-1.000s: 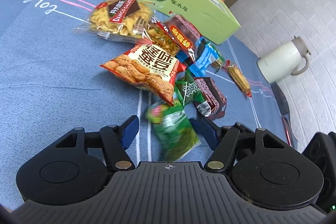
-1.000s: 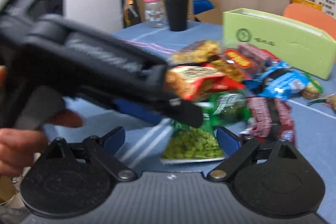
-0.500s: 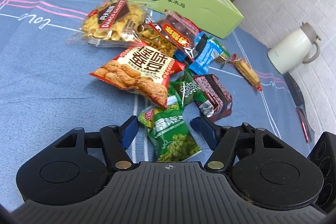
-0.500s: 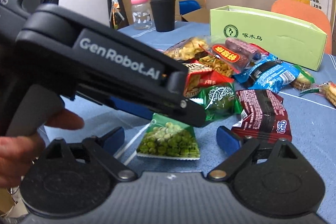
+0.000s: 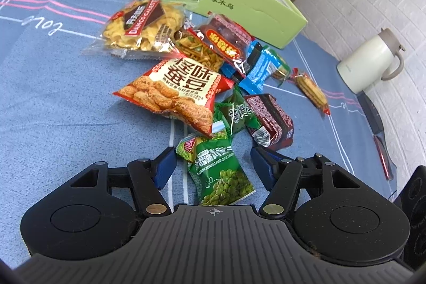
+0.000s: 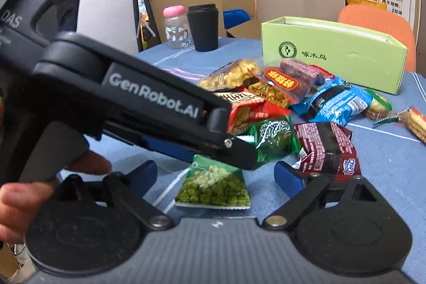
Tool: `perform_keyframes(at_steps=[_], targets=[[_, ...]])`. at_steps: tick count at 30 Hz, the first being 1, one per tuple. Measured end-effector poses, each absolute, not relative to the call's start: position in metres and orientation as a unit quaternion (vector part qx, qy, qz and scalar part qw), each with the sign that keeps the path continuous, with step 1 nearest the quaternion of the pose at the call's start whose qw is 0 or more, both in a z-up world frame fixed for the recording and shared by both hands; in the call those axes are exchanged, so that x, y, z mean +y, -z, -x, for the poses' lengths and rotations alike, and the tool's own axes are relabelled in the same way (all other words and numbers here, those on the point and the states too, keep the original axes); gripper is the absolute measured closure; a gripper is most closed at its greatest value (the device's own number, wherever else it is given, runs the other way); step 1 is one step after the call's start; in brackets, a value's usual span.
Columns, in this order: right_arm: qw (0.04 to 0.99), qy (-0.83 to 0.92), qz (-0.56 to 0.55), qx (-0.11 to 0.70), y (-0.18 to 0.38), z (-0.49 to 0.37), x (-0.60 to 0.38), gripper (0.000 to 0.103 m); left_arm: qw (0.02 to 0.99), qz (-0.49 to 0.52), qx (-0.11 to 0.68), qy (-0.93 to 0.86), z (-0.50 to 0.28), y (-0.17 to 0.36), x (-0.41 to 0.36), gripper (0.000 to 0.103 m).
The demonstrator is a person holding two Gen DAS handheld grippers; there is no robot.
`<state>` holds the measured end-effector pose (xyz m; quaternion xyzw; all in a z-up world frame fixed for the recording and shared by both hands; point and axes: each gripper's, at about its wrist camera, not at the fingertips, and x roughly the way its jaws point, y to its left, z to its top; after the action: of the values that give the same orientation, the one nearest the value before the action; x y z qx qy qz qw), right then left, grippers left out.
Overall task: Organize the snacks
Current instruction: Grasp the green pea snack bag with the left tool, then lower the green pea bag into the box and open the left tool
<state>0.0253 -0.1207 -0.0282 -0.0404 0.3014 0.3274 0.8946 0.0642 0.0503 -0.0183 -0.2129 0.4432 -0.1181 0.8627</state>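
Note:
A pile of snack packets lies on the blue tablecloth (image 5: 53,97). Nearest me is a green pea packet (image 5: 221,175) (image 6: 213,188), flat on the cloth. My left gripper (image 5: 211,156) straddles it with the jaws closing; the pads stand clear of its edges. In the right wrist view the left gripper (image 6: 239,153) slants down over the packet's top. My right gripper (image 6: 215,172) is open wide just behind the same packet, touching nothing. A green open box (image 5: 234,1) (image 6: 332,55) stands behind the pile.
Around the pea packet lie a red bean-snack bag (image 5: 175,92), a small green packet (image 6: 271,137) and a dark red packet (image 6: 327,148). A cream jug (image 5: 370,63) stands far right, a black cup (image 6: 203,27) and jar (image 6: 175,27) at the back. A hand (image 6: 16,196) holds the left gripper.
The pea packet, blurred a second ago, now lies still between the left fingers. The left gripper has tilted down nearer the pile and its jaws have narrowed slightly. The right gripper has stayed put.

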Motion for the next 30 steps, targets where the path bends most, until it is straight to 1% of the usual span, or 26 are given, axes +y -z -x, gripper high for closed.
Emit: perform_keyframes(at_steps=[1, 4, 6, 7, 8, 9, 11, 16, 21, 25, 30], targets=[[0.894, -0.326, 0.038, 0.306, 0.030, -0.027, -0.121, 0.011, 0.863, 0.211, 0.443, 0.119, -0.064, 0.018, 0.050, 0.057], [0.891, -0.328, 0.040, 0.312, 0.033, -0.030, -0.121, 0.021, 0.864, 0.206, 0.444, 0.119, -0.064, 0.018, 0.049, 0.059], [0.892, -0.327, 0.047, 0.307, 0.033, -0.029, -0.118, 0.026, 0.865, 0.203, 0.444, 0.119, -0.064, 0.018, 0.047, 0.069], [0.893, -0.328, 0.052, 0.305, 0.034, -0.028, -0.117, 0.031, 0.865, 0.199, 0.445, 0.118, -0.064, 0.018, 0.046, 0.073], [0.894, -0.328, 0.058, 0.301, 0.034, -0.027, -0.115, 0.043, 0.865, 0.194, 0.447, 0.119, -0.064, 0.019, 0.044, 0.082], [0.895, -0.326, 0.063, 0.298, 0.034, -0.025, -0.115, 0.045, 0.864, 0.196, 0.448, 0.122, -0.064, 0.019, 0.044, 0.085], [0.895, -0.326, 0.067, 0.298, 0.033, -0.023, -0.115, 0.048, 0.861, 0.200, 0.450, 0.125, -0.063, 0.020, 0.045, 0.087], [0.894, -0.327, 0.061, 0.301, 0.027, -0.014, -0.123, 0.049, 0.852, 0.220, 0.454, 0.141, -0.055, 0.014, 0.045, 0.088], [0.905, -0.327, 0.060, 0.267, -0.003, -0.010, -0.137, 0.049, 0.866, 0.215, 0.418, 0.170, -0.062, -0.020, 0.038, 0.088], [0.921, -0.312, 0.074, 0.221, -0.033, -0.047, -0.145, 0.049, 0.886, 0.199, 0.372, 0.192, -0.108, -0.054, 0.027, 0.088], [0.934, -0.291, 0.070, 0.196, -0.062, -0.127, -0.157, 0.049, 0.893, 0.193, 0.353, 0.200, -0.192, -0.087, 0.011, 0.088]])
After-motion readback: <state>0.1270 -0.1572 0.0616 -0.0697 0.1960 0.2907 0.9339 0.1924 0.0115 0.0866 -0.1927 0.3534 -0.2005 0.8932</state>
